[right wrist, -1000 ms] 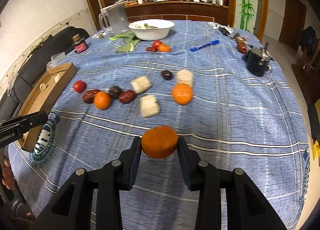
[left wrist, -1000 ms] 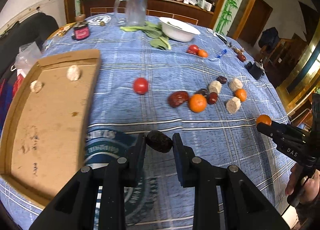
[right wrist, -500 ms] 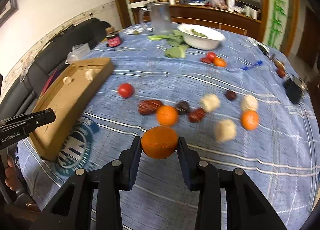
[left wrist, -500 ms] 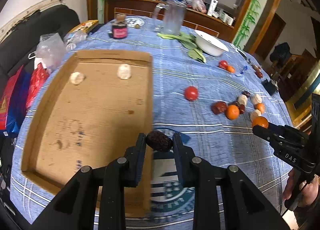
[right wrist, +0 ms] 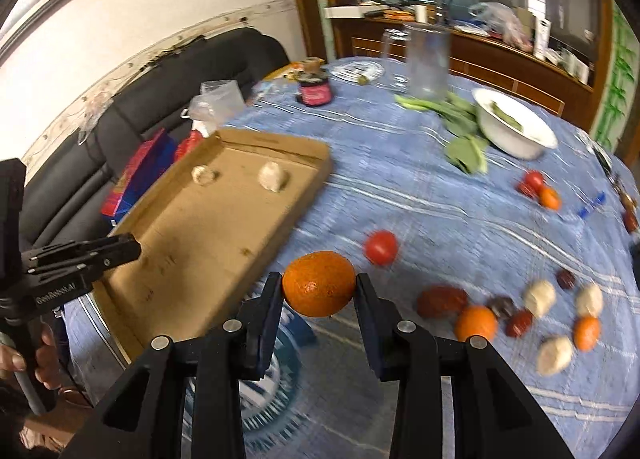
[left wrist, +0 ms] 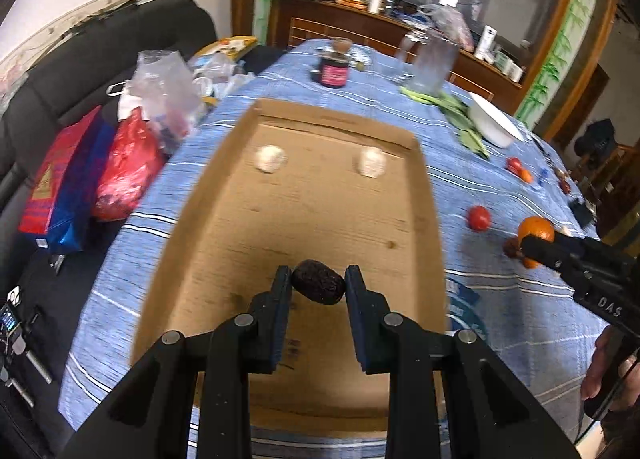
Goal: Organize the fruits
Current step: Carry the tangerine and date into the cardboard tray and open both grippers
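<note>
Dark date (left wrist: 319, 287) clamped in left gripper (left wrist: 318, 288) above cardboard tray (left wrist: 432, 219), open floor ahead; right gripper (right wrist: 319, 290) grips orange (right wrist: 319, 284) just outside tray's near rim.

Black gripper (left wrist: 318, 291) arms carry round silver screws.

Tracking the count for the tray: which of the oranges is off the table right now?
The orange clamped in the right tongs, near the cardboard tray. The other three oranges lie on the blue cloth.
</note>
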`<move>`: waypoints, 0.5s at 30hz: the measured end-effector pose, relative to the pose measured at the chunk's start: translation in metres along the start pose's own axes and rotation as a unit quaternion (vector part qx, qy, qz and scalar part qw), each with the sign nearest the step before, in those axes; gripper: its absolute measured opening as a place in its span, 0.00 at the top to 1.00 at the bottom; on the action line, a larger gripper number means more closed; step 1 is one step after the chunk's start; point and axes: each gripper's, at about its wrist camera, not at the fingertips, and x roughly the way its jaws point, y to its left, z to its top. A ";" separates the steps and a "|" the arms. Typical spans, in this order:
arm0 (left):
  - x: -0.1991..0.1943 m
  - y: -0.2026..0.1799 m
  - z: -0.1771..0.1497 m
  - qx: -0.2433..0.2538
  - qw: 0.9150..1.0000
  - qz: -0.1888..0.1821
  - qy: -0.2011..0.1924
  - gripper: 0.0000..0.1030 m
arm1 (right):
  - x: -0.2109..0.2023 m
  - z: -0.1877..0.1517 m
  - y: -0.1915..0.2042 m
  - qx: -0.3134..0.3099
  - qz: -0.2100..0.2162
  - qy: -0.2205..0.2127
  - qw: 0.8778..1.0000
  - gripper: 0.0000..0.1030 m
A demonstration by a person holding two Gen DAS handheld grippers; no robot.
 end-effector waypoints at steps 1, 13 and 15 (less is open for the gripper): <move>0.002 0.006 0.002 -0.003 1.000 0.004 0.000 0.74 | 0.003 0.004 0.004 -0.003 0.002 0.000 1.000 0.62; 0.032 0.043 0.029 -0.029 0.999 0.027 0.009 0.74 | 0.072 0.048 0.052 -0.029 0.033 0.018 0.999 0.61; 0.041 0.044 0.035 -0.028 0.999 0.030 0.014 0.74 | 0.083 0.051 0.057 -0.031 0.036 0.025 0.999 0.61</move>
